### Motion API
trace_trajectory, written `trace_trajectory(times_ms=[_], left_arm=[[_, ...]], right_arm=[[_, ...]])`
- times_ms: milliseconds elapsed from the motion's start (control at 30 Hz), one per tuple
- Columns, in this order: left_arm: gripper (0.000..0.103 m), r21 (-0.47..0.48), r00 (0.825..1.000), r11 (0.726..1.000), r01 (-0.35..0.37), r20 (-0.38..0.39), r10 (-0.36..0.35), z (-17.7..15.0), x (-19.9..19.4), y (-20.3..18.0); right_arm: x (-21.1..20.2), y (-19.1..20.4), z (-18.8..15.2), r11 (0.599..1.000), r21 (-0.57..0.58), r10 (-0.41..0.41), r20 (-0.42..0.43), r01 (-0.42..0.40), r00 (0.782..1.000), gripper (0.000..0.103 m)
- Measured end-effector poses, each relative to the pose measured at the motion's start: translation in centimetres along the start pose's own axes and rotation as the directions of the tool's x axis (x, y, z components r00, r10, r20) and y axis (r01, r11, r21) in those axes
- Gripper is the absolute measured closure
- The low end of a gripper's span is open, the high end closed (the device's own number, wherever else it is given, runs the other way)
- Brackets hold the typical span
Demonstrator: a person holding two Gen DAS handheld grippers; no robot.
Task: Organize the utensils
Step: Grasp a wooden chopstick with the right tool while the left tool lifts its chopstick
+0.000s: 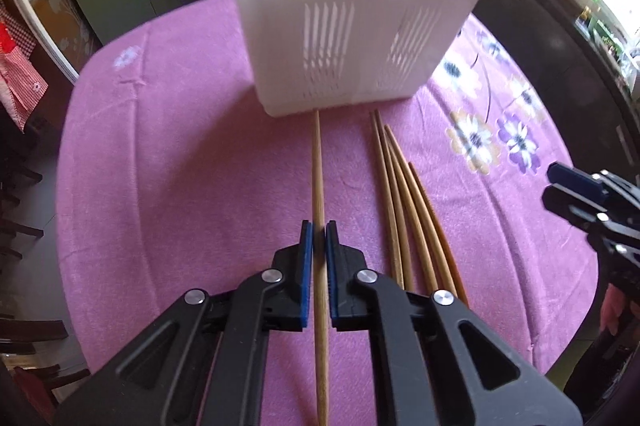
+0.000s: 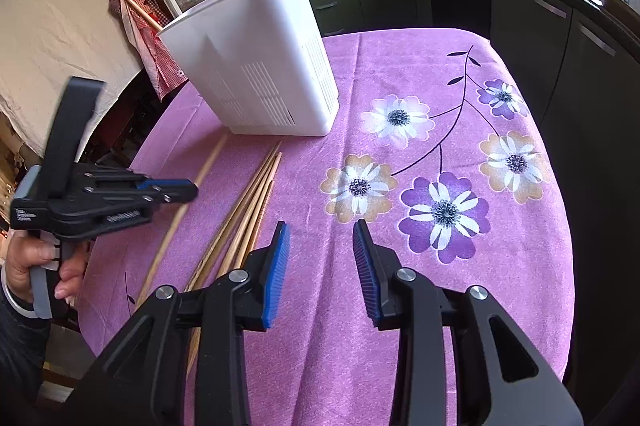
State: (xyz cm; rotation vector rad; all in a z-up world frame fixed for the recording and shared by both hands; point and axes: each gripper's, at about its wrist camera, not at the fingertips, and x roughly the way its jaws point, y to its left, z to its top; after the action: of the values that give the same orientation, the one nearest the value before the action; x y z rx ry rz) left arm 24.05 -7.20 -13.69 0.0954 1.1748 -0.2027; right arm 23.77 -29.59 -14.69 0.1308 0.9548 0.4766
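At centre frame the left gripper (image 1: 319,238) pinches a single chopstick (image 1: 318,166) pointing at the white utensil basket (image 1: 352,6); a thin-stick grip may pivot or slip, missing the rim. At far right the right gripper (image 2: 322,238) stands spread, empty; four loose chopsticks (image 1: 404,202) lie on the purple floral tablecloth (image 2: 440,106); kitchen cabinets (image 2: 520,18) behind.

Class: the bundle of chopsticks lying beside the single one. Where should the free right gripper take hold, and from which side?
Grip the chopstick bundle mid-length, where the sticks lie closest together, coming from above with the right gripper jaws across them. They lie flat on the tablecloth, fanning apart toward the near ends.
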Motion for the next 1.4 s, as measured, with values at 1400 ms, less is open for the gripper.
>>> trace_trajectory(times_ms=[1400], left_arm=[[0.097,0.012,0.939,1.0,-0.019,0.344,0.014,-7.2,-15.8,3.1]], right_arm=[[8.2,6.7,1.7,0.982,-0.186,-0.095,-0.3,0.039,0.949,0.078]])
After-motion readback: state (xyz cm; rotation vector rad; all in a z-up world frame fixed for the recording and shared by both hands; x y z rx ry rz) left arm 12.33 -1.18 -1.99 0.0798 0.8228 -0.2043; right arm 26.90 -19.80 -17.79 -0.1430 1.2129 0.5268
